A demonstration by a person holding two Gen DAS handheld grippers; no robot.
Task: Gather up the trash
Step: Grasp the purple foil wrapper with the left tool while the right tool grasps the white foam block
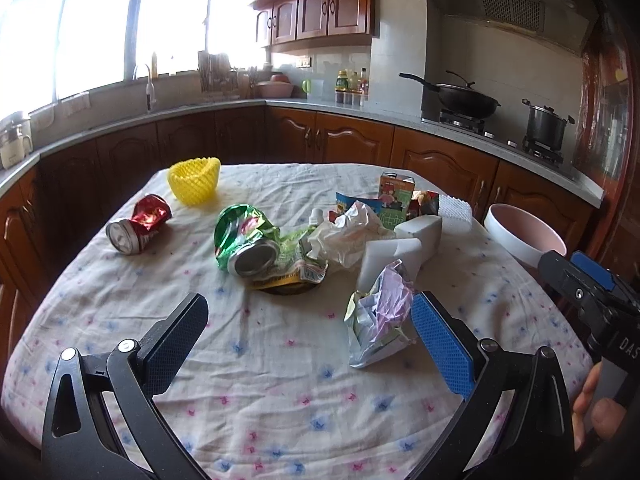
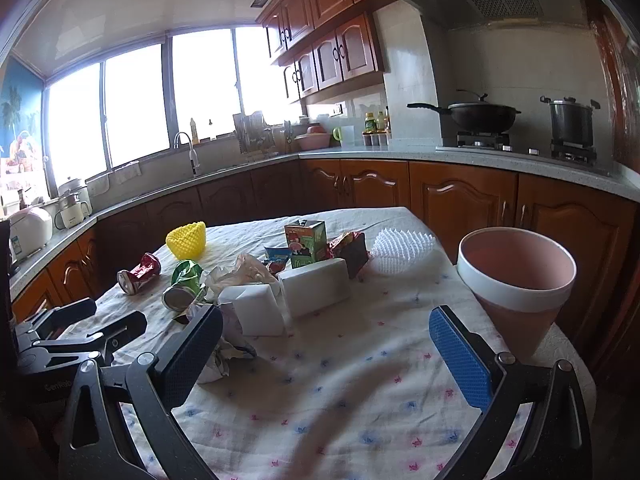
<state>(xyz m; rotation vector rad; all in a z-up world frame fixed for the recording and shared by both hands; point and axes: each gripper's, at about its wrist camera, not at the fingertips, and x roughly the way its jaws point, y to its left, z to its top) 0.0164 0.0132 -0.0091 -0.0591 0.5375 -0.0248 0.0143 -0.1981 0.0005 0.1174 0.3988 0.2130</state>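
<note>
Trash lies on a floral tablecloth [image 1: 280, 360]. A crushed red can [image 1: 140, 224] is at the left and a crushed green can [image 1: 246, 240] in the middle, on a flattened wrapper. A crumpled pastel paper ball [image 1: 380, 316] lies just inside the blue right finger of my open left gripper [image 1: 308, 316]. White foam blocks [image 2: 316, 292], a juice carton [image 2: 306, 242] and snack wrappers sit behind. A pink bin [image 2: 516, 280] stands at the table's right edge. My right gripper [image 2: 328, 332] is open and empty above the cloth, left of the bin.
A yellow foam net [image 1: 195, 180] and a white foam net [image 2: 402, 250] sit at the far side of the table. Wooden cabinets and a counter with a wok [image 2: 476, 114] and pot ring the table. The left gripper's body [image 2: 76, 336] shows at the right view's left edge.
</note>
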